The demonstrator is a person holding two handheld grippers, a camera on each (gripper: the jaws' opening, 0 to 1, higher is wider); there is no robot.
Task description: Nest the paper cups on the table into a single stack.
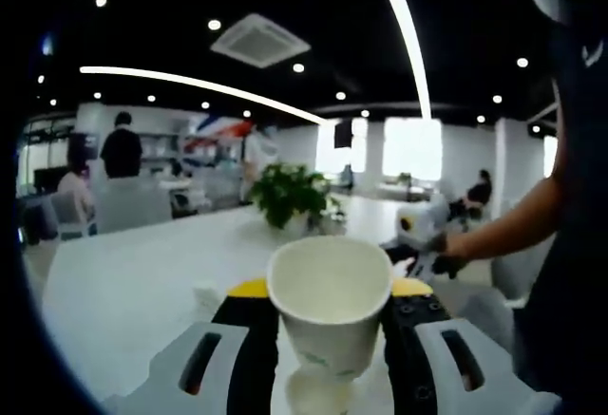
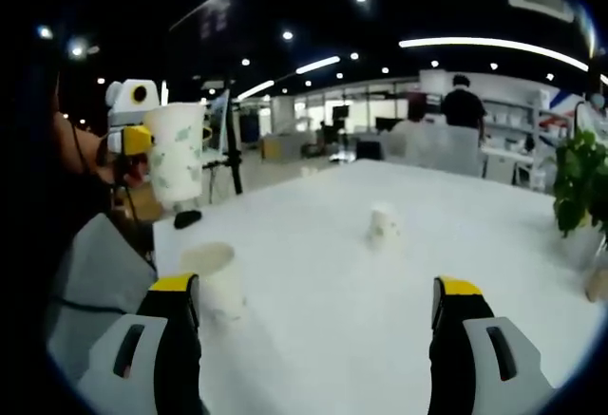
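1. The left tongs (image 1: 329, 315) clamp a paper cup (image 1: 330, 306) upright, lifted above the tabletop (image 1: 133, 292).
2. The right tongs (image 2: 313, 315) gape wide, holding nothing.
3. A second cup (image 2: 220, 280) stands just beside the right tongs' left jaw; a third cup (image 2: 383, 226) stands farther off, mid-tabletop.

The left gripper view looks out from just behind its own jaws, very close to a paper cup (image 1: 330, 306) held up off the white table (image 1: 133, 292). It faces along the table toward a green plant (image 1: 288, 192) and bright windows. The right gripper view sits low over the same table (image 2: 313, 273) and faces across it, farther from things. It sees the left gripper (image 2: 133, 140) and its cup (image 2: 178, 154) from the side. Both views share the table and probably the same plant (image 2: 579, 182).
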